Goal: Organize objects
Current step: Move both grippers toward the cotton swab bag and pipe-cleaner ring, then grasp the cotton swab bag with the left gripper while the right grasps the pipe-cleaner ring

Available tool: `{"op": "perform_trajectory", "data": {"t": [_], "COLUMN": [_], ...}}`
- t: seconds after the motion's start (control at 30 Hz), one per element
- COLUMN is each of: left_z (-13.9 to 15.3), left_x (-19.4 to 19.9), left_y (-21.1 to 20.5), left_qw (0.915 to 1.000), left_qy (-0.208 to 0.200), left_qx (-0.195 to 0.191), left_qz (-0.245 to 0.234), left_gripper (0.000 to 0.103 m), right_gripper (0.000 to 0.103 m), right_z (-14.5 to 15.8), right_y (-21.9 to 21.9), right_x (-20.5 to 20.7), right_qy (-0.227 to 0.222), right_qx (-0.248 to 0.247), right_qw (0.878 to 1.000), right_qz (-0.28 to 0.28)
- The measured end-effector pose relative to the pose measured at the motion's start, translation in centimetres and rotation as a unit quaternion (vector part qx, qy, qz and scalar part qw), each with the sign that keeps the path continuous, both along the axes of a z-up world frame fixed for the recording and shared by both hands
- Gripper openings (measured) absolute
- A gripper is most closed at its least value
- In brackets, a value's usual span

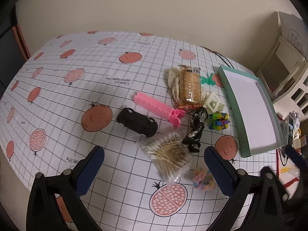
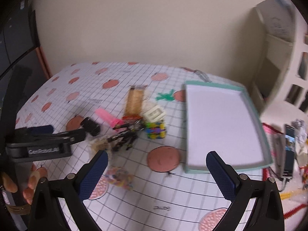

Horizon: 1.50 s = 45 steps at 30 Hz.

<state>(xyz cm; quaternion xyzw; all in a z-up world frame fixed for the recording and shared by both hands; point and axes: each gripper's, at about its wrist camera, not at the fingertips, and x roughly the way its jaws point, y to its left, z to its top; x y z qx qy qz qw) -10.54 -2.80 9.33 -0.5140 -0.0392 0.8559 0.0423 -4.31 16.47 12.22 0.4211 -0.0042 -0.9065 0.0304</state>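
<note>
Left wrist view: the left gripper (image 1: 154, 165) hangs wide open and empty over a heap of clutter on the tabletop (image 1: 77, 100), swab bag (image 1: 169, 159) nearest, toy car (image 1: 137, 122) and pink clip (image 1: 157, 108) beyond, the tray (image 1: 250, 111) bare to the right. The right gripper (image 2: 156, 173), also wide open and empty, hovers just before the tray. Because the figure (image 1: 196, 130) overlaps the bag, a careless pinch may snag both.

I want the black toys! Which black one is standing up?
The shiny black figure stands upright beside the cotton swab bag. The other black toy, the car, lies low and flat by the pink comb.
</note>
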Motion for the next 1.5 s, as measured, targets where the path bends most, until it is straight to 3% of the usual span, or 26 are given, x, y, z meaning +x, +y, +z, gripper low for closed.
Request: {"op": "perform_trajectory", "data": {"t": [0.47,1.03,1.33,1.5], "left_z": [-4.5,-6.3,-7.0,-7.4], "left_x": [-2.4,-2.5,-2.8,-2.8], "left_y": [0.3,1.1,1.4,1.8], "left_qw": [0.9955,0.9928,0.9920,0.9920], "left_qy": [-0.085,-0.113,-0.121,-0.123], "left_qx": [0.039,0.040,0.033,0.027], "left_qz": [0.011,0.009,0.013,0.010], "left_gripper": [0.103,0.103,0.103,0.102], "right_gripper": [0.103,0.103,0.103,0.097], "right_z": [-4.7,-9.2,-10.1,-10.6], "right_y": [-1.8,-4.5,-4.8,-4.5], "right_x": [-2.7,-2.2,-2.8,-3.1], "right_qy": [-0.065,-0.122,-0.134,-0.142], "right_qx": [-0.017,-0.002,0.009,0.012], "right_qw": [0.997,0.989,0.988,0.988], "right_qz": [0.046,0.077,0.073,0.067]}}
